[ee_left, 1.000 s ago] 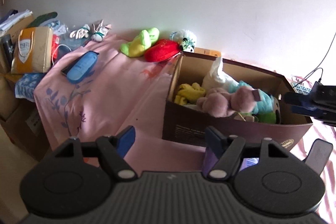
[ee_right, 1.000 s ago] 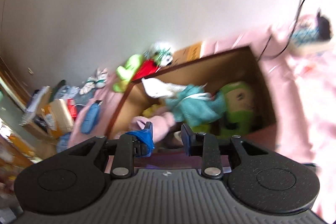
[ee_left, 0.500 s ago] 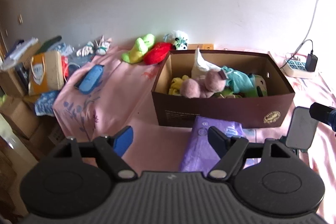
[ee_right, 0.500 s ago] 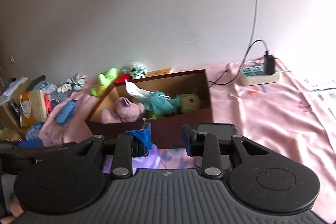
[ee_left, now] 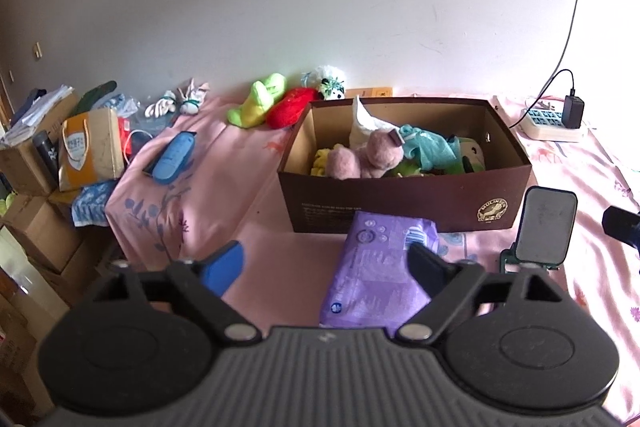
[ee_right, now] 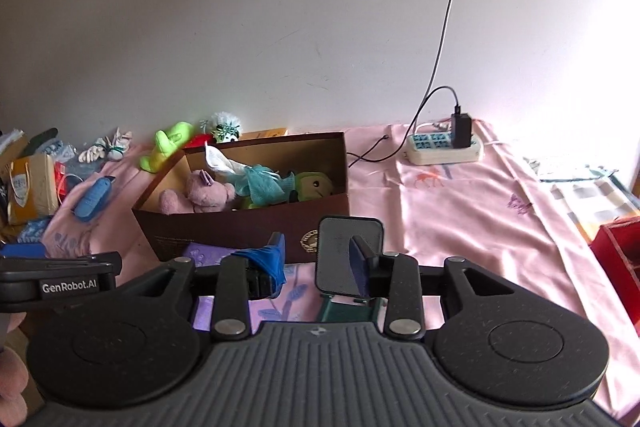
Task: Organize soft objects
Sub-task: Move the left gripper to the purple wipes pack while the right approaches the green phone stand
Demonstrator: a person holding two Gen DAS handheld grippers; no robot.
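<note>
A brown cardboard box (ee_left: 404, 203) (ee_right: 224, 227) on the pink cloth holds several soft toys: a pink plush (ee_left: 366, 157) (ee_right: 200, 193), a teal one (ee_left: 424, 149) (ee_right: 262, 185), a green one (ee_right: 314, 185) and a yellow one (ee_left: 322, 157). A yellow-green plush (ee_left: 256, 103) (ee_right: 166, 145), a red plush (ee_left: 290, 111) and a white plush (ee_left: 330, 87) (ee_right: 226, 125) lie behind the box by the wall. My left gripper (ee_left: 326, 263) is open and empty, well in front of the box. My right gripper (ee_right: 316, 261) is open and empty, also in front of it.
A purple pack (ee_left: 380, 275) lies in front of the box. A phone on a stand (ee_left: 544, 231) (ee_right: 348, 253) stands to its right. A blue object (ee_left: 174, 157) lies left. A power strip (ee_right: 442, 147) sits at the back right. Cardboard boxes and bags (ee_left: 90, 147) crowd the left edge.
Both grippers have pulled back and up from the box; the right one, formerly over the box, now sits in front of it. The purple pack and phone stand have come into view.
</note>
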